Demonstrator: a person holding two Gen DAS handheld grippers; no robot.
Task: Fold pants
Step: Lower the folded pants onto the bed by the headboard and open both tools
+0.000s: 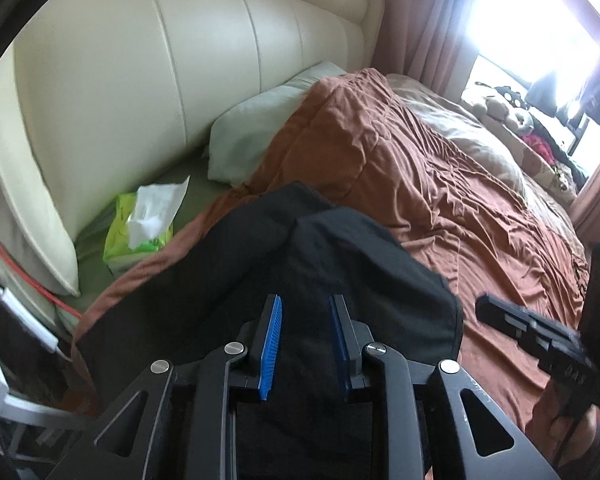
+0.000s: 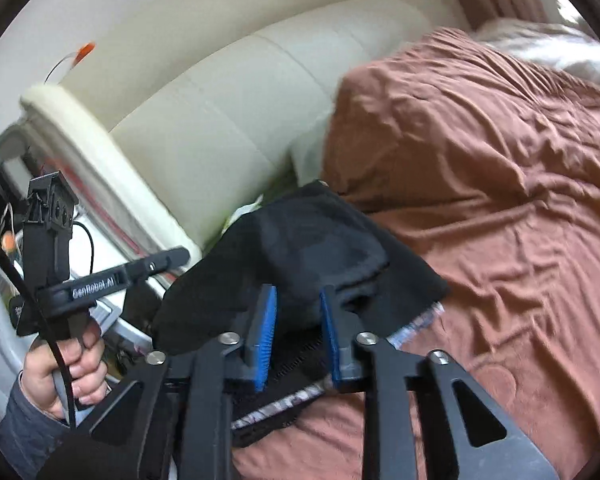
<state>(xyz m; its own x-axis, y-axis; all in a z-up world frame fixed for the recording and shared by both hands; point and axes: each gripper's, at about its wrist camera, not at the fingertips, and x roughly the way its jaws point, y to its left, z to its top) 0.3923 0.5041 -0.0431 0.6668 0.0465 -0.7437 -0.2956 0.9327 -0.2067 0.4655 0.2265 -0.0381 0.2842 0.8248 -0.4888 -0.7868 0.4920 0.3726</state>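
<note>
Black pants (image 1: 300, 264) lie bunched on the brown bedspread (image 1: 460, 208) near the bed's left edge. My left gripper (image 1: 305, 312) hovers over them, its blue pads apart, with the cloth below the jaws and not pinched. In the right wrist view the pants (image 2: 308, 248) rise in a fold, showing a patterned lining (image 2: 420, 320) at the edge. My right gripper (image 2: 298, 316) is shut on that fold, and dark cloth fills the gap between its pads. The left gripper (image 2: 180, 258), held by a hand (image 2: 72, 376), is beside the pants on the left. The right gripper (image 1: 488, 308) shows at the right edge of the left wrist view.
A cream padded headboard (image 1: 160, 80) stands behind the pants. A green tissue pack (image 1: 140, 224) and a pale pillow (image 1: 260, 136) lie by it. Cables (image 1: 28, 264) run along the bed's left side. Soft toys (image 1: 500, 108) sit by the bright window.
</note>
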